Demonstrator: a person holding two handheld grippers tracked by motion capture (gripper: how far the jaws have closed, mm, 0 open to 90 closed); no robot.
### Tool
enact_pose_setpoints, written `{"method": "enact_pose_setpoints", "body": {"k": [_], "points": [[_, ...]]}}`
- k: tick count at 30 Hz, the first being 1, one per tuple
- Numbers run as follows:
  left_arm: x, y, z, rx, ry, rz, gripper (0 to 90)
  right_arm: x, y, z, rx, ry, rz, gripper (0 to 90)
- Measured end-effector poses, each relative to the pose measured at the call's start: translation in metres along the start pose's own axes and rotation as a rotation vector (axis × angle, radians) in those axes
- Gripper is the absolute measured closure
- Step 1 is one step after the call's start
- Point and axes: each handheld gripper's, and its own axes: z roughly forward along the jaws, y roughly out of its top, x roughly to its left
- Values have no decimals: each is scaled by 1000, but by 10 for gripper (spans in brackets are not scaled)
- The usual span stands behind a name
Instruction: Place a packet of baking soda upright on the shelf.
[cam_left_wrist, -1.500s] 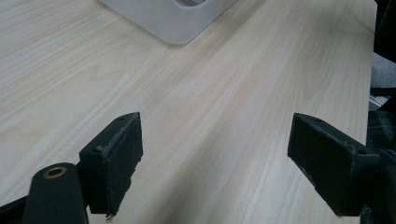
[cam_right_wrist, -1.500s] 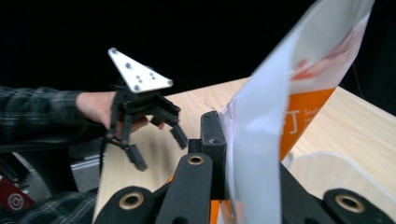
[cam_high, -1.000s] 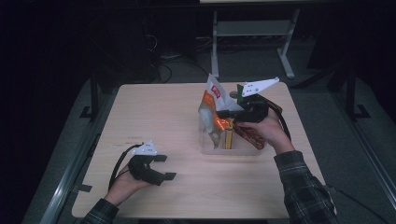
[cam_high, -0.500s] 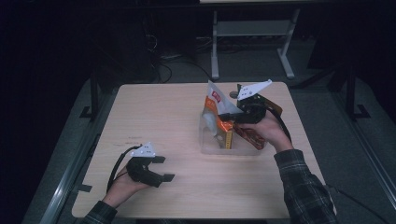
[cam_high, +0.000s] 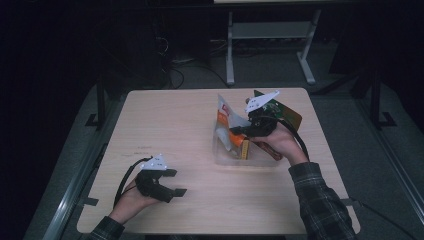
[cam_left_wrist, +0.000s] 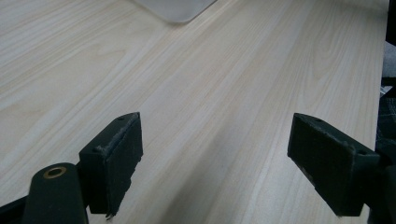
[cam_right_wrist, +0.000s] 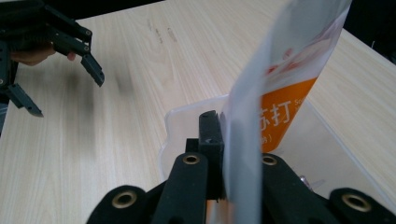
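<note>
A white and orange snack bag (cam_high: 224, 116) stands upright over a clear plastic container (cam_high: 223, 156) at the right of the table. My right gripper (cam_high: 241, 132) is shut on the bag's edge. Its jaws have just been opening a little, with the bag still between them. In the right gripper view the bag (cam_right_wrist: 285, 88) rises from between the black fingers (cam_right_wrist: 208, 128) above the container's rim (cam_right_wrist: 184, 116). My left gripper (cam_high: 176, 182) rests open on the table at the front left. In the left gripper view nothing but bare wood lies between the fingers (cam_left_wrist: 114, 161) of the left gripper (cam_left_wrist: 217, 140).
A yellow packet (cam_high: 245, 149) sits inside the container. A green and brown packet (cam_high: 286, 114) lies behind the right hand, and a red one (cam_high: 270, 151) shows under it. The container's corner (cam_left_wrist: 175, 9) appears far ahead in the left gripper view.
The right hand has sunk a little with the bag, bringing it lower over the container. The left hand has stayed put.
</note>
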Motion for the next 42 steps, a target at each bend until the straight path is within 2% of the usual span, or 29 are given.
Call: {"method": "enact_pose_setpoints", "body": {"k": [5,9,10,14,21,26,28,31,32,33,34,39,42], "points": [[0,0,0,-1,0,1,177,3,1,-2,-24,-8,27,694],[0,0,0,1,0,6,176,8,1,-7,-36,-45,26,553],[-1,0,0,0,-1,7,176,10,-1,-10,-60,-63,21,519],[-1,-1,0,1,-3,4,176,13,-8,-17,-70,-91,45,444],[0,0,-1,-10,7,10,170,21,-23,-28,-129,-122,76,398],[1,1,-2,-7,12,26,171,28,-32,-36,-146,-139,82,384],[0,0,-2,-10,10,27,171,32,-35,-39,-155,-132,86,384],[-1,0,-1,-13,7,34,171,38,-38,-42,-139,-127,80,375],[-2,0,-1,-10,6,36,171,40,-40,-42,-130,-134,58,376],[-2,0,-1,-5,9,45,171,43,-41,-43,-138,-128,55,377],[-2,0,0,-5,8,49,171,46,-43,-44,-140,-110,67,377],[-4,-1,-1,-7,4,58,171,56,-50,-43,-108,-100,50,370],[-4,-2,-2,-9,4,55,171,63,-55,-41,-112,-80,53,369]]}}
